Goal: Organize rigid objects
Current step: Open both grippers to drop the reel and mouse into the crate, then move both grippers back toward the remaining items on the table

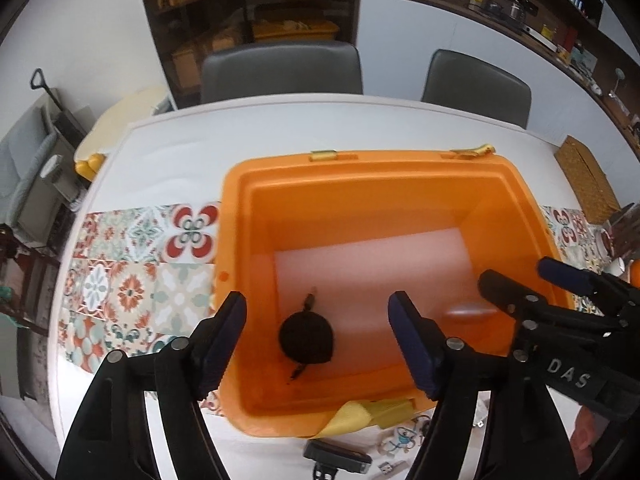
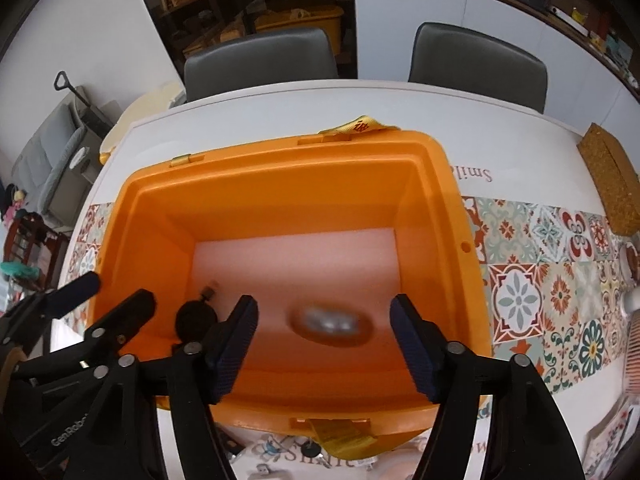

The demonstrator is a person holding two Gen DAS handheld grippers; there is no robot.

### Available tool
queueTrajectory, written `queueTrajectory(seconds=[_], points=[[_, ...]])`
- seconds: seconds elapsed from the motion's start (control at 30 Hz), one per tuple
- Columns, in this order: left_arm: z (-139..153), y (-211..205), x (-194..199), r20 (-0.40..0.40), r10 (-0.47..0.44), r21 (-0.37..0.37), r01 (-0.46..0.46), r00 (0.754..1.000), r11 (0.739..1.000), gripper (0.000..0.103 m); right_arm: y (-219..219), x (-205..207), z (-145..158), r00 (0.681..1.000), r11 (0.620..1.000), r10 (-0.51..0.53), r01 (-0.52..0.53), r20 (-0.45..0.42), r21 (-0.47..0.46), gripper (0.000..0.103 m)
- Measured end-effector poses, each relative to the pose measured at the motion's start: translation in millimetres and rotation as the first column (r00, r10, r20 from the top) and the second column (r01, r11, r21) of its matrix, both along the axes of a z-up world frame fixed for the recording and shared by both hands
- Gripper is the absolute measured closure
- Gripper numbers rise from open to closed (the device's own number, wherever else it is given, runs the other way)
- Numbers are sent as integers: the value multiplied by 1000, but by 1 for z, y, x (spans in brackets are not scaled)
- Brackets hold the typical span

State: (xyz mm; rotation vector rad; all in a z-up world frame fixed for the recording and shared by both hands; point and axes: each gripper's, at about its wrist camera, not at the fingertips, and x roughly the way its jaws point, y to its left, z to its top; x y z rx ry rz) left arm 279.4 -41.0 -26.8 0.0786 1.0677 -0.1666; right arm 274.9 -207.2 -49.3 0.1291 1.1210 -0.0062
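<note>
An orange plastic bin (image 1: 508, 184) stands open on the table; it also shows in the right wrist view (image 2: 436, 184). On its pale floor lies a round black object with a short stem (image 1: 306, 334), also in the right wrist view (image 2: 196, 318). A blurred silvery oval object (image 2: 330, 324) is in the bin below my right gripper; in the left wrist view it is a faint smear (image 1: 470, 313). My left gripper (image 1: 318, 344) is open and empty above the bin's near left. My right gripper (image 2: 324, 350) is open and empty above the near middle, and shows in the left wrist view (image 1: 520, 276).
The white table carries a patterned tile runner (image 1: 132, 280) under the bin. A cork block (image 2: 612, 184) lies at the right. Small items, among them a black device (image 1: 336, 456), lie at the near edge. Two grey chairs (image 1: 280, 70) stand behind the table.
</note>
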Motion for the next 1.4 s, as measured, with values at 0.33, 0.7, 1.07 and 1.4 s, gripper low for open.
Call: queueTrajectory(seconds=[0.33,0.7,1.07,1.4], points=[[23,13,-24,91,45,37,-48,995,998,21,-1,-19,25,997,999,-23,26,72,-30,27],[48,18,-58,165,49,31,-55,985,998,17,0,-53,47,991,999,-43,44,131,-8,27],[50,24,-85,155,33,-2,-33,987,999,16,1,-84,49,989,998,-57,55,134,21,27],[42,27,-111,125,17,-16,-15,992,1000,16,5,-108,42,992,998,-62,57,114,41,27]])
